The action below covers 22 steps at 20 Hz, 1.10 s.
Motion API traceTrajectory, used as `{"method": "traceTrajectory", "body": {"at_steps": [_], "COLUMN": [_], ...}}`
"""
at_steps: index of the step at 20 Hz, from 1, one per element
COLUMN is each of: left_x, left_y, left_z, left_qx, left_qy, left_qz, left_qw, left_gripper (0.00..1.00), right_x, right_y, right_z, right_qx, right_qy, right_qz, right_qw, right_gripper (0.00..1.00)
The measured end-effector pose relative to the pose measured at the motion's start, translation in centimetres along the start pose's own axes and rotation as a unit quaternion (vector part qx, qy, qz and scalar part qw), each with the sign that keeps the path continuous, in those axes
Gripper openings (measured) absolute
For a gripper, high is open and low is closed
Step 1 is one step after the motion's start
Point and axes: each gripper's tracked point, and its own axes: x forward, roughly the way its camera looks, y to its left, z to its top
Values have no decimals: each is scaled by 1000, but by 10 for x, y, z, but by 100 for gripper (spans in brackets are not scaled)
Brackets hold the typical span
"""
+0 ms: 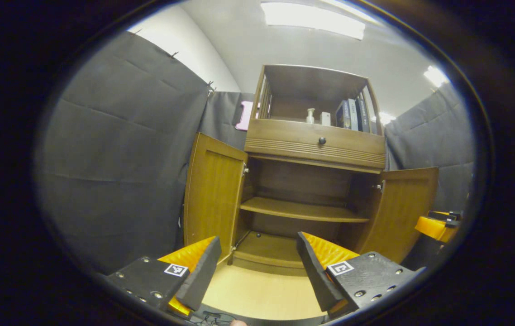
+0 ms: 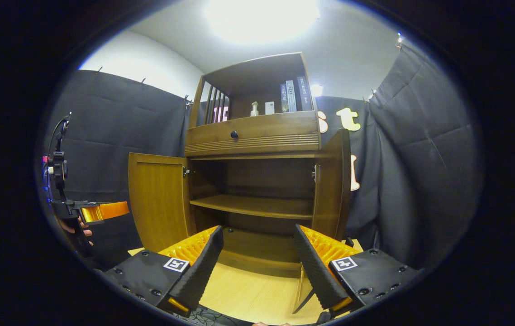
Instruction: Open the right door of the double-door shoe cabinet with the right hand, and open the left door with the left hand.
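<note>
Wooden shoe cabinet (image 1: 305,190) doors both swung wide; left gripper (image 1: 257,267) and right gripper (image 2: 257,265) spread, empty.

Left claw (image 1: 257,267) and right claw (image 2: 257,267), both agape.

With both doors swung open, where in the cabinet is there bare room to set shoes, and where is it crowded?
Free: the middle shelf, bare between the left door and right door, and the bottom board below it. Crowded: the top shelf, with a bottle, a small box and books at its right end.
</note>
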Motion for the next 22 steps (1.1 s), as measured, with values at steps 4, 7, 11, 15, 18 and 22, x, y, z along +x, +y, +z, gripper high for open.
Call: {"method": "traceTrajectory", "body": {"at_steps": [4,7,11,15,18,22], "left_x": [-9,-10,0,19,33,62], "left_y": [-4,-6,-2,-3,-9,-13], "left_z": [5,4,-25,-51,-64,-73], "left_qx": [45,58,55,89,81,64], "left_qy": [1,0,44,76,74,66], "left_qz": [7,-2,-21,-56,-95,-124], "left_qw": [999,998,997,992,989,988], "left_gripper": [96,96,96,96,97,96], "right_x": [-13,-16,-20,-17,-10,1], "right_y": [-6,-15,-30,-41,-39,-31], "right_z": [-19,-27,-34,-38,-32,-23], "right_qx": [26,41,51,55,66,60], "right_qy": [27,35,44,57,61,53], "right_qz": [-19,-46,-87,-137,-159,-179], "right_qw": [999,997,994,987,983,981], "right_gripper": [94,94,98,98,98,98]}}
